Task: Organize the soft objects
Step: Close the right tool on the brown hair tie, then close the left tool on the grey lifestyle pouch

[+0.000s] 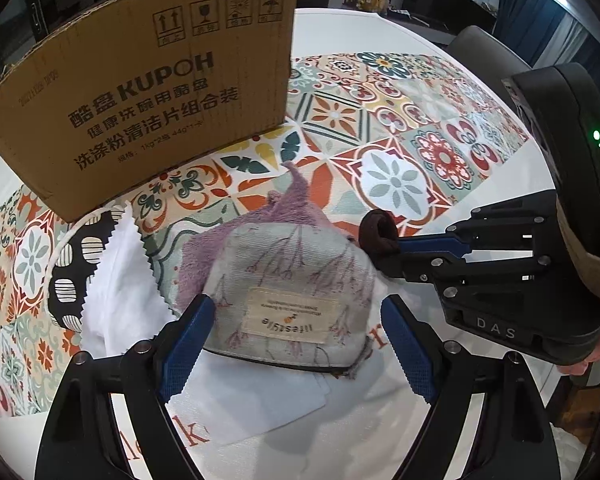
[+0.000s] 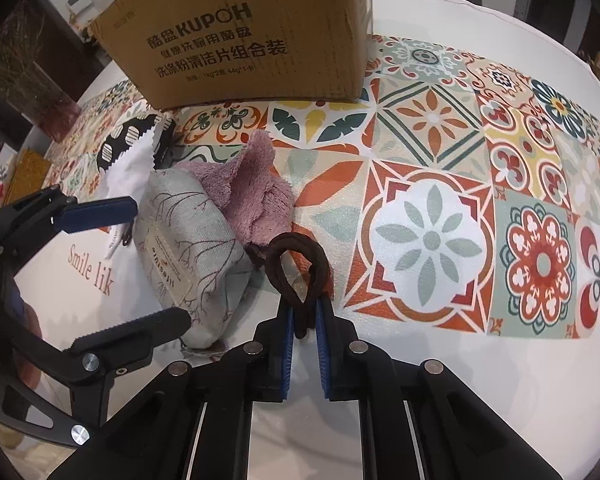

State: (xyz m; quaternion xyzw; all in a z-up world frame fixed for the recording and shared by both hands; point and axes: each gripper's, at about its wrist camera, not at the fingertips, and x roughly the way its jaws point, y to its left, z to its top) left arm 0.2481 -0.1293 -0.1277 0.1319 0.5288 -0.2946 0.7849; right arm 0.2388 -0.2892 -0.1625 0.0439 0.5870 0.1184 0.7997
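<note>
right gripper (image 2: pixel 305 312) pinches a dark brown hair loop (image 2: pixel 298 264) at lower centre; limp, light, best held at its gathered end. left gripper (image 1: pixel 296 344) gapes around the grey pouch (image 1: pixel 292 292), pads not touching. cardboard box (image 2: pixel 240 36) upper left.

- Illumination: bright, even indoor light from overhead; colours of the patterned cloth (image 2: pixel 432 236) render clearly.
- Shadows: soft and short beneath the cardboard box (image 1: pixel 148 92).
- Glare: mild sheen on the white table (image 2: pixel 440 360).
- Distortion: strong fisheye curvature; dark vignette fills all corners.
- Focus: centre sharp, printed lettering legible; background room dim and softened at the edges.
</note>
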